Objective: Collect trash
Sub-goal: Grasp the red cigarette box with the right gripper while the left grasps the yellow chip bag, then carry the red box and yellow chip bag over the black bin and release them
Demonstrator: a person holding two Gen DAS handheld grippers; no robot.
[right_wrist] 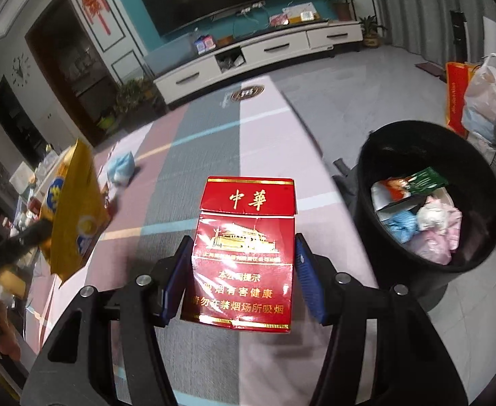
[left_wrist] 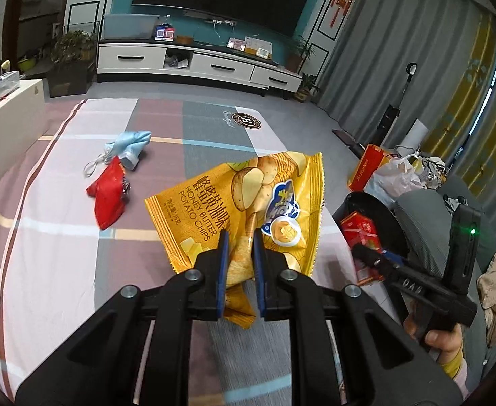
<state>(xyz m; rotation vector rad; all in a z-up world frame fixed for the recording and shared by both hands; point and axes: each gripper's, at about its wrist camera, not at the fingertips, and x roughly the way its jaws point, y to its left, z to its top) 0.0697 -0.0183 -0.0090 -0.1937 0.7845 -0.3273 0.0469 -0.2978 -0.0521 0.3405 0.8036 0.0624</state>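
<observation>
My left gripper [left_wrist: 239,240] is shut on a yellow potato chip bag [left_wrist: 248,196] and holds it above the cloth-covered table [left_wrist: 62,243]. The bag also shows at the left of the right wrist view [right_wrist: 72,216]. My right gripper [right_wrist: 244,247] is shut on a red cigarette pack [right_wrist: 244,247] above the table's right part. The right gripper with the pack also shows in the left wrist view [left_wrist: 363,237], over the black trash bin [left_wrist: 393,223]. The bin [right_wrist: 376,209] stands on the floor right of the table, holding several pieces of trash. A red wrapper [left_wrist: 107,199] and a light blue mask [left_wrist: 131,145] lie on the table.
A white TV cabinet [left_wrist: 197,62] stands across the room beyond the table. Bags, a red one [right_wrist: 456,94] and a white plastic one [right_wrist: 488,94], sit on the floor behind the bin. A white side cabinet [left_wrist: 7,125] stands left of the table.
</observation>
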